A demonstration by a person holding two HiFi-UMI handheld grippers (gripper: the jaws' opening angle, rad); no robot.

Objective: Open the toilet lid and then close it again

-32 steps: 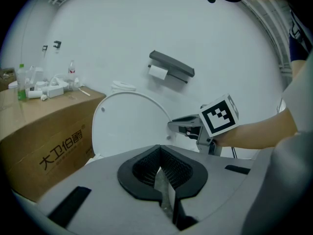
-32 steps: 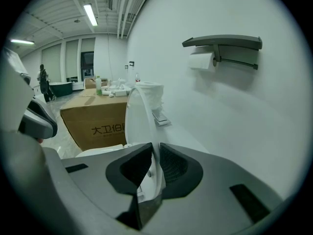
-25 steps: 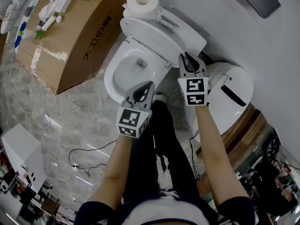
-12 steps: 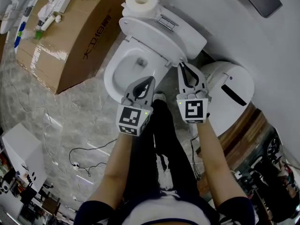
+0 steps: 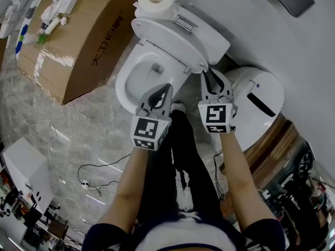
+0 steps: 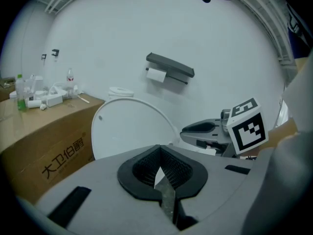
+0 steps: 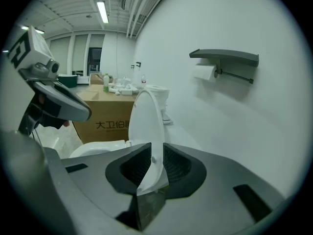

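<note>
Evidently the right claw [image 7: 152, 155] pinches the free rim of the white rigid plastic toilet lid [image 7: 145, 116], its jaws having just eased slightly apart. The lid stands raised, and looks light, smooth and hinged. The right forearm reaches forward, tilted down. The left claw [image 6: 159, 155] is closed and empty.

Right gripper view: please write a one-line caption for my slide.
Right gripper, its jaws just opened slightly, holds the edge of the upright toilet lid.

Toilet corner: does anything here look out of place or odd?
A toilet paper roll stands on the cistern, and a big cardboard box strewn with bottles sits right beside it. Nothing looks spilled or broken.
</note>
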